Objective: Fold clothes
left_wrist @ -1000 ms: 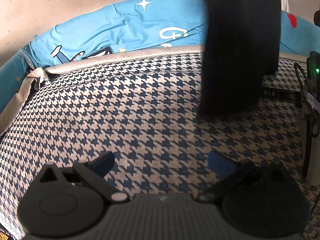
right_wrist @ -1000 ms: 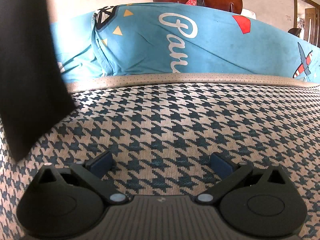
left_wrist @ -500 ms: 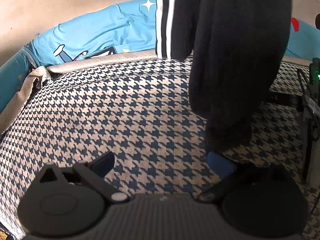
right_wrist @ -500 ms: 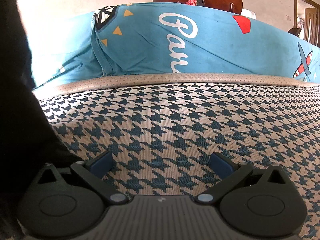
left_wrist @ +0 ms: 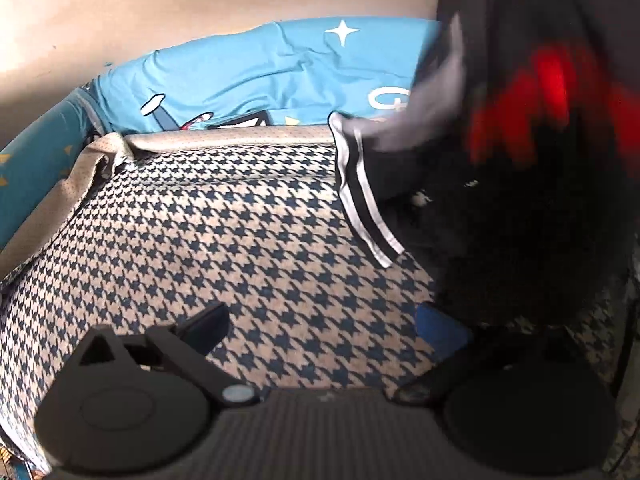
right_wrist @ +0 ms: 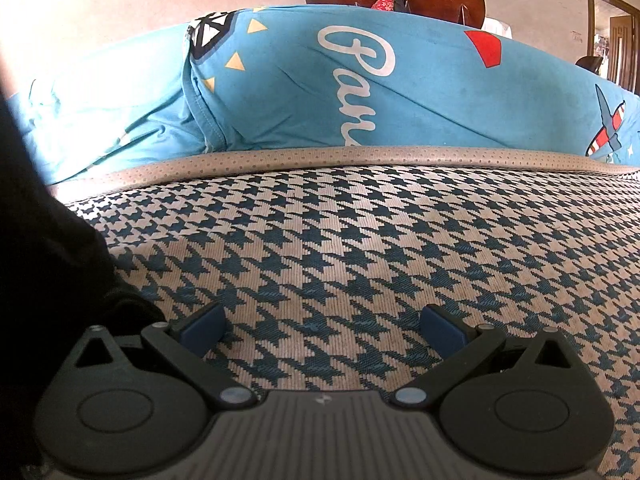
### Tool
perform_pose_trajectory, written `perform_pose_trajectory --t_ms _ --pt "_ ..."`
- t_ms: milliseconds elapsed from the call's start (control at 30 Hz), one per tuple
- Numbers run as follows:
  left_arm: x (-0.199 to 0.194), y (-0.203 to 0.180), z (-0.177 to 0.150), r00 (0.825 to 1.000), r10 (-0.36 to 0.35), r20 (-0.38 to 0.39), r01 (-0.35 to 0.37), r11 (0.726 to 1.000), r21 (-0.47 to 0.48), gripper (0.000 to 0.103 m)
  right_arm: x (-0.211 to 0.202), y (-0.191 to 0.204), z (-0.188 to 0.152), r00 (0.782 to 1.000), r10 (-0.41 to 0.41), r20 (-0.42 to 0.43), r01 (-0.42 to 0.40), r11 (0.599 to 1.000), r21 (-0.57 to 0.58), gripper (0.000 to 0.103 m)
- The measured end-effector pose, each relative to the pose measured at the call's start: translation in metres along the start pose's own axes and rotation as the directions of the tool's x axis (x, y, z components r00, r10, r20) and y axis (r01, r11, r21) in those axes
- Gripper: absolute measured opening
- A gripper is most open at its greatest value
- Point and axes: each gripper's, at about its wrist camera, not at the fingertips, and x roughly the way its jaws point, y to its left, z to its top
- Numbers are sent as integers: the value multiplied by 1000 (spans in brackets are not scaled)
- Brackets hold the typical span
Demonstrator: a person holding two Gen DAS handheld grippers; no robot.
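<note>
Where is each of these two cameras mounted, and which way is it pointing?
Left wrist: sits on the left gripper, looking along its open fingers over the houndstooth cushion at a dark white-striped garment.
Right wrist: sits on the right gripper, low over the same cushion, facing the blue printed bedding; fingers open.
Both share cushion, bedding and dark garment. No hand shows.

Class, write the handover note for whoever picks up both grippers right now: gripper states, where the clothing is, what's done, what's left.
Left gripper: open, empty, low over the blue-and-cream houndstooth cushion.
Right gripper: open, empty, same cushion.
Black garment with white side stripes: bunched and motion-blurred at the left gripper's right, its striped edge on the cushion; a blurred red patch shows on it. It shows as a dark mass at the left edge of the right view.
Done: no fold visible.
Left: spread it flat, then fold.
</note>
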Motion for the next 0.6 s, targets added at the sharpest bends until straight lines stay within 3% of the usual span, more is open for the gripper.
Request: perform_pose_trajectory --t_ms 600 --pt "14 -23 3 1000 -10 -24 10 1000 20 103 -1 0 0 1000 -1 -1 1 1000 0 103"
